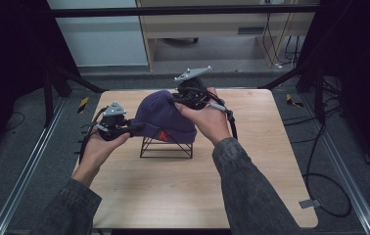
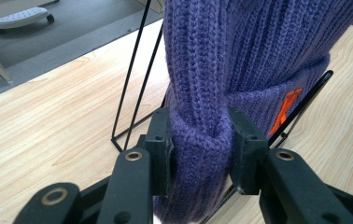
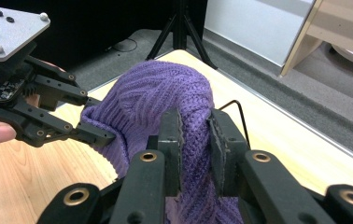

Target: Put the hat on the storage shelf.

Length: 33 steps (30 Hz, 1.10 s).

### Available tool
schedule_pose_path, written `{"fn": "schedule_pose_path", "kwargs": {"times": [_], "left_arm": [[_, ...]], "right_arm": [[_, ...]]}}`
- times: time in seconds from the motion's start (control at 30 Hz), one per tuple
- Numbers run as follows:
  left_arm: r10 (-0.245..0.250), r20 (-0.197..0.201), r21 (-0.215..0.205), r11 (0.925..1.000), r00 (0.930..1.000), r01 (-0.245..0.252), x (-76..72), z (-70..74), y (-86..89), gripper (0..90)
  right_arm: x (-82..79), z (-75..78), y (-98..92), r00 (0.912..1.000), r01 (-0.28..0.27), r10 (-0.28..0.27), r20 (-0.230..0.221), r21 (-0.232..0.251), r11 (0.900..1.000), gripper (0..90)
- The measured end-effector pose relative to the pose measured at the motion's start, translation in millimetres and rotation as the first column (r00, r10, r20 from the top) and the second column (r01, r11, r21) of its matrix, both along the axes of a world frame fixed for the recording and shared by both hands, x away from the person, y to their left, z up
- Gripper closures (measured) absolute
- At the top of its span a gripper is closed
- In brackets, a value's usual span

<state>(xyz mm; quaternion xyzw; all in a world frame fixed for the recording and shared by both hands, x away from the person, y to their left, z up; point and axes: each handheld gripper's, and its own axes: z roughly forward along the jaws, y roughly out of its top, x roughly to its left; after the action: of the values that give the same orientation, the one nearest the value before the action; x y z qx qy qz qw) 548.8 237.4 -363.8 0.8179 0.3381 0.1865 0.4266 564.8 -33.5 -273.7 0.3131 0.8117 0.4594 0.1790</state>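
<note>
A purple knit beanie (image 1: 162,116) with an orange mark on its cuff sits over a black wire stand (image 1: 166,148) on the wooden table (image 1: 251,166). My left gripper (image 1: 135,127) is shut on the beanie's left cuff; in the left gripper view its pads (image 2: 163,140) squeeze a thick fold of the beanie (image 2: 240,56). My right gripper (image 1: 175,101) is shut on the knit at the beanie's far right side. The right gripper view has its jaws pinching a ridge of the beanie (image 3: 165,93), with the left gripper (image 3: 102,135) gripping the opposite edge.
The stand's wire legs (image 2: 132,79) rest on the tabletop mid-table. Bare wood lies around it on all sides. Cables trail off the right edge over the grey floor (image 1: 330,147), and dark frame posts stand at the table's far corners.
</note>
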Motion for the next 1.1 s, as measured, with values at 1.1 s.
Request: {"fn": "schedule_pose_path", "kwargs": {"times": [1.1], "left_arm": [[-0.003, -0.065, -0.021, 0.9998, 0.9979, 0.001, -4.0, -36.1, 16.9, 50.6]], "right_arm": [[-3.1, -22.7, 21.8, 0.9987, -0.044, 0.042, -0.027, -0.05, 0.998, 77.1]]}}
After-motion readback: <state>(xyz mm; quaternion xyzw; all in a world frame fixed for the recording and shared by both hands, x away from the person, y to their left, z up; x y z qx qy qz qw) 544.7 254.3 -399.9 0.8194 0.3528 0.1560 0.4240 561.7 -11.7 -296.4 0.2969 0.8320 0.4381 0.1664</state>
